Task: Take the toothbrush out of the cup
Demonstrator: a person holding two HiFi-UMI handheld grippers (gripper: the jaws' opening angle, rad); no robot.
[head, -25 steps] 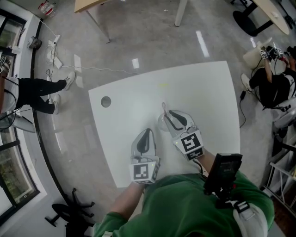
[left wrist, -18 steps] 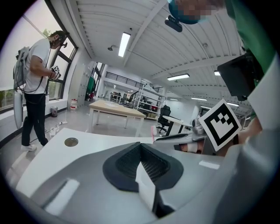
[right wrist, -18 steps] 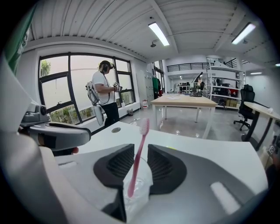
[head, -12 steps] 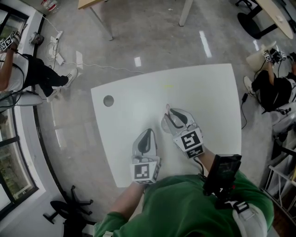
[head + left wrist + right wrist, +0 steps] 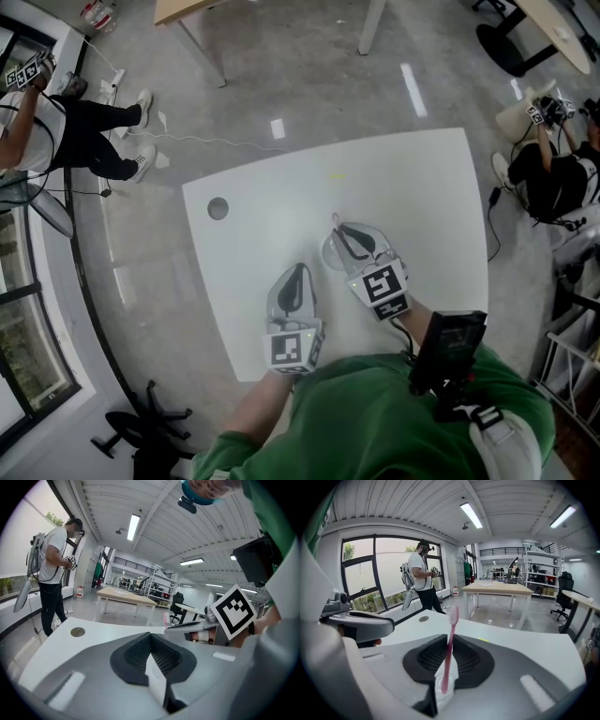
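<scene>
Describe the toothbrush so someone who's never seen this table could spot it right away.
On the white table, find the right hand-held gripper. Upright between its jaws, its foot in a clear cup, stands the toothbrush: a thin pink stick with bristles on top, unlike the grey jaws and see-through cup around it.

No legible words or numbers; only wordless square markers [image 5: 289, 349] behind the jaws of left gripper [image 5: 299, 270] and right gripper [image 5: 339, 231].
</scene>
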